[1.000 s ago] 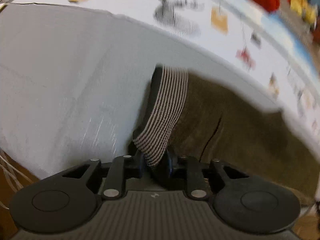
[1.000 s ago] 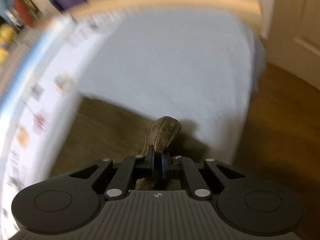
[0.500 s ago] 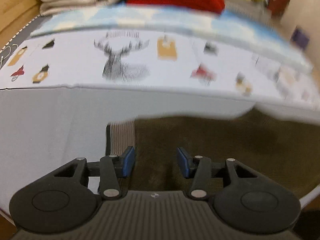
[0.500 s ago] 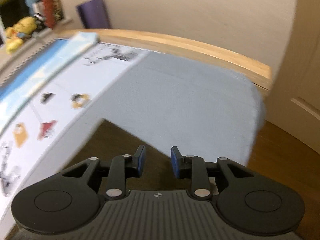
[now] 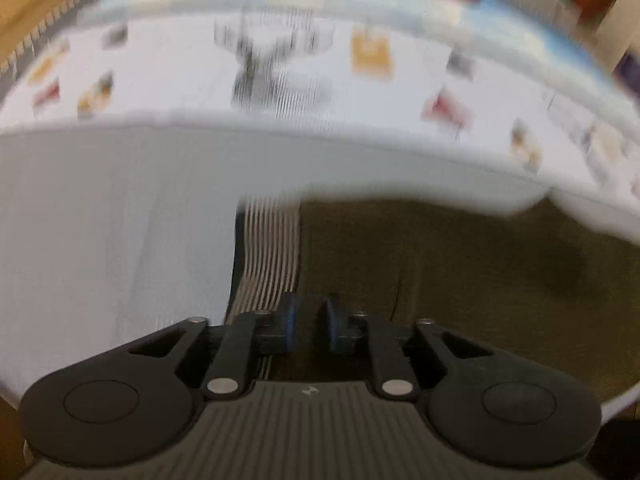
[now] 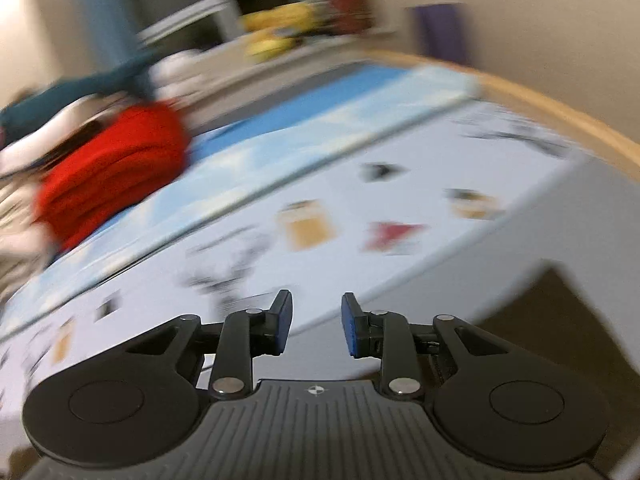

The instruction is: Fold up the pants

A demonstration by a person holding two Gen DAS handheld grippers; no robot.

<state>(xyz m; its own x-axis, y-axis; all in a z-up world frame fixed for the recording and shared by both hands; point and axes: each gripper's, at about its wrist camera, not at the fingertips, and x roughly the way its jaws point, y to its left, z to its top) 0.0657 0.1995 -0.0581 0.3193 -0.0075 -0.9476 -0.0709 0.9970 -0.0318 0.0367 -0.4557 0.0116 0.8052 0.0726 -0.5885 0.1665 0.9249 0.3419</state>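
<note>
- My left hand-held gripper (image 5: pixel 308 326) points steeply down at the olive-brown pants (image 5: pixel 460 280), which lie flat on the pale grey sheet (image 5: pixel 112 240) of the bed.
- Its jaws are closing and only a narrow gap is left between the blue pads (image 5: pixel 289 328); through that gap I see the pants' cloth below, but the pads are not pressing on it, so this hand-held gripper is released.
- The striped waistband (image 5: pixel 272 248) of the pants runs up from just beside my left pad, at the left edge of the brown cloth.
- My right hand-held gripper (image 6: pixel 316 326) is raised above the bed and looks across it; its jaws are closing too, with a clear gap and nothing between them, so it is released as well.
- In the right wrist view a corner of the pants (image 6: pixel 560 320) shows at the lower right, apart from the pads.
- Beyond the pants lies a white cover printed with small pictures (image 5: pixel 280 64), then a blue strip (image 6: pixel 320 120).
- A red folded cloth (image 6: pixel 112 168) sits at the far side of the bed, well apart from the pants.
- Both views are blurred, so finer detail is lost.
</note>
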